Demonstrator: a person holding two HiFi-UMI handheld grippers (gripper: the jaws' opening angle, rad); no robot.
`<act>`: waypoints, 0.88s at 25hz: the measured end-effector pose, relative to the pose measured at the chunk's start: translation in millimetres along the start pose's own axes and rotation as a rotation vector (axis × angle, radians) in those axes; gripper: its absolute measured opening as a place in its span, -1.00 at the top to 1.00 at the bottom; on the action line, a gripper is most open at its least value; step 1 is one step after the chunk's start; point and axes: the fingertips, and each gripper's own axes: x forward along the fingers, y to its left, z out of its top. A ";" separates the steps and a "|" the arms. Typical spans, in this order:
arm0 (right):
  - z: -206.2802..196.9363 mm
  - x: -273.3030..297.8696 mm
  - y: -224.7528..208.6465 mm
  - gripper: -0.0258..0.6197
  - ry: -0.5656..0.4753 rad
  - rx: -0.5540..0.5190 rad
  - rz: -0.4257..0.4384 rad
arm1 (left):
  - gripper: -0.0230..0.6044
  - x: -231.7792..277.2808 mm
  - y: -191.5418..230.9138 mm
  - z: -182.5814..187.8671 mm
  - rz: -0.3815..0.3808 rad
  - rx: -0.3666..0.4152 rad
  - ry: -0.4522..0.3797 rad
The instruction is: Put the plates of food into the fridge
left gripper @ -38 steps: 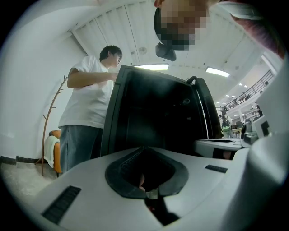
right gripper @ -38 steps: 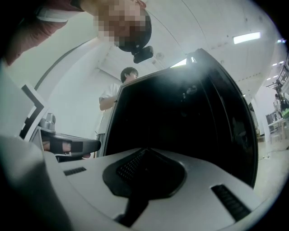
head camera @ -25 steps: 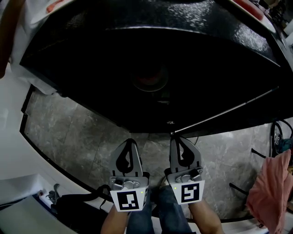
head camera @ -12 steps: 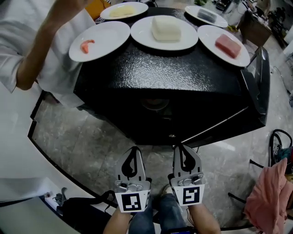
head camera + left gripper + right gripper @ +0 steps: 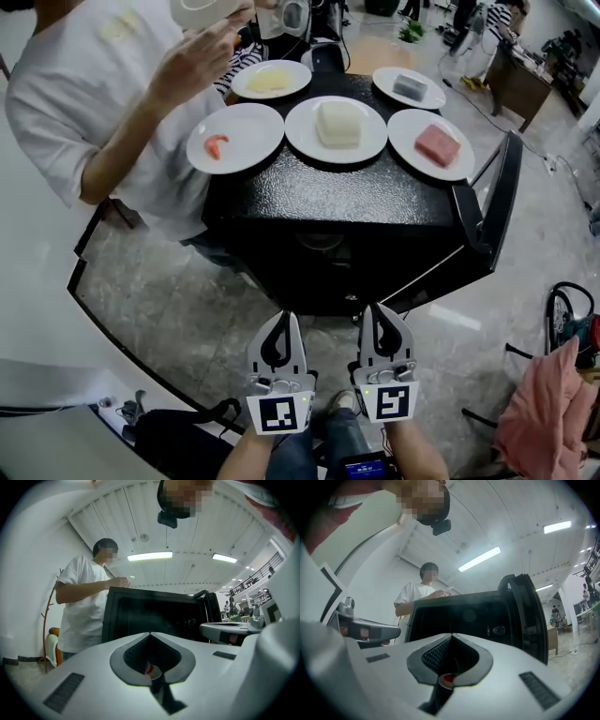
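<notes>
A black fridge [image 5: 347, 192] stands on the floor, its door [image 5: 492, 202] swung open to the right; a person in a white shirt [image 5: 84, 122] stands against its left side; five plates of food rest on the fridge top, three in front with a small red piece [image 5: 248, 131], a white block [image 5: 305, 141] and a pink slab [image 5: 408, 131], two behind [image 5: 300, 75] [image 5: 386, 80]; the left hand-held gripper [image 5: 280, 328] and the right hand-held gripper [image 5: 382, 319] hover before the fridge, both with jaws closed on nothing.

Fridge [image 5: 328, 202]: black, standing upright, door [image 5: 494, 202] hanging open at right.
Plates [image 5: 251, 131]: five, white, lying flat on fridge top.
Foods: shrimp [image 5: 217, 145], white block [image 5: 337, 123], pink slab [image 5: 437, 144] sitting in front; yellow piece [image 5: 270, 79], grey piece [image 5: 410, 87] behind.
</notes>
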 end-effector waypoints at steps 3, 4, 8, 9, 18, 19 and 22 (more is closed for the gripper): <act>19.5 1.8 -1.4 0.89 -0.019 -0.002 0.008 | 0.91 -1.8 -0.7 16.9 0.005 -0.003 -0.008; 24.5 1.4 -1.0 0.89 -0.019 -0.006 0.015 | 0.91 -2.7 -0.6 23.3 0.008 -0.005 -0.013; 45.5 -1.3 0.9 0.89 -0.006 -0.024 0.015 | 0.91 -9.3 -1.2 54.7 0.014 -0.020 -0.066; 52.6 -0.3 2.1 0.89 -0.010 -0.024 0.017 | 0.91 -10.5 -2.6 59.5 0.007 -0.023 -0.061; 110.9 -10.5 16.9 0.89 -0.070 -0.037 0.067 | 0.91 -28.2 -17.3 91.3 -0.025 -0.039 -0.023; 113.8 -11.3 16.8 0.89 -0.069 -0.038 0.067 | 0.91 -29.4 -17.1 94.9 -0.026 -0.035 -0.025; 124.8 -13.1 14.2 0.89 -0.077 -0.044 0.067 | 0.91 -32.1 -14.7 108.8 -0.023 -0.021 -0.058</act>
